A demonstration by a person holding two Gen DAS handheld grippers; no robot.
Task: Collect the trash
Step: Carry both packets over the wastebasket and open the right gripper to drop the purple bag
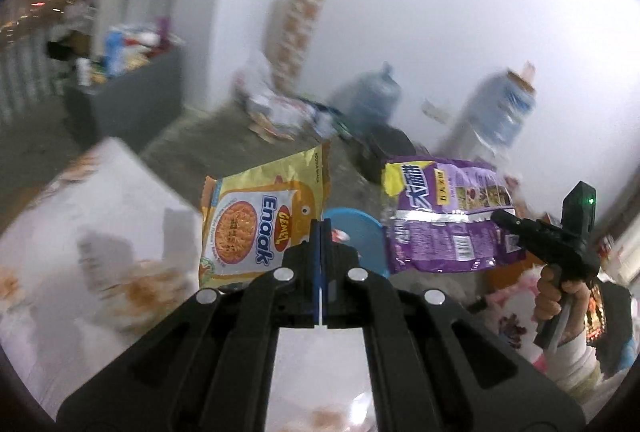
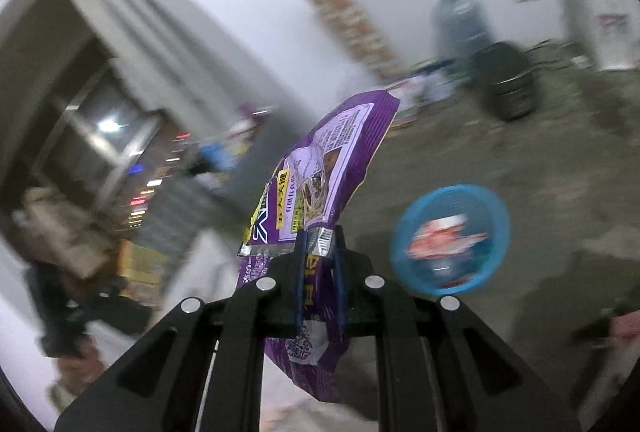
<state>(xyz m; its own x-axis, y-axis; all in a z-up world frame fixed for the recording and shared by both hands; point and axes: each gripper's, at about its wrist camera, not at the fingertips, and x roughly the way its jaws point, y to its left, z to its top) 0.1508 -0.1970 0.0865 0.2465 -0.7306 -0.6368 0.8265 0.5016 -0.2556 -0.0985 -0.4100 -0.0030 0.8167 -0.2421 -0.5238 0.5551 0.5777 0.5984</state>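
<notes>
while both wrappers hung in the air over the floor, the step in hand looked to be carrying them to the blue basket (image 2: 450, 238) and letting them drop in.

the left gripper (image 1: 322, 232) had its fingers pressed fully together, and the yellow noodle packet (image 1: 264, 220) seemed pinched at its right edge between them, though the pinch itself sat behind the fingers and could not be made out. the right gripper (image 2: 320, 244) stood narrow, its blue pads clamped on the silver seal strip of the purple snack bag (image 2: 332, 168). in the left wrist view the same bag (image 1: 448, 216) hung out to the left of that gripper (image 1: 502, 218), which a hand (image 1: 560, 296) held by its grip.

the noodle packet's long axis ran up and away from the left fingers, printed face toward the camera, its far short edge pointing at the wall. the purple bag's long axis ran along the right gripper's line: one end rose past the fingertips and leaned up and right, the other drooped below the fingers.

to do this well, each bag likely wanted to be brought right over the basket's mouth before the fingers opened, since light film drifts as it falls. the basket already held something red and white. releasing one at a time, low over the rim, would probably keep the long purple bag from catching on it and tipping out.
</notes>
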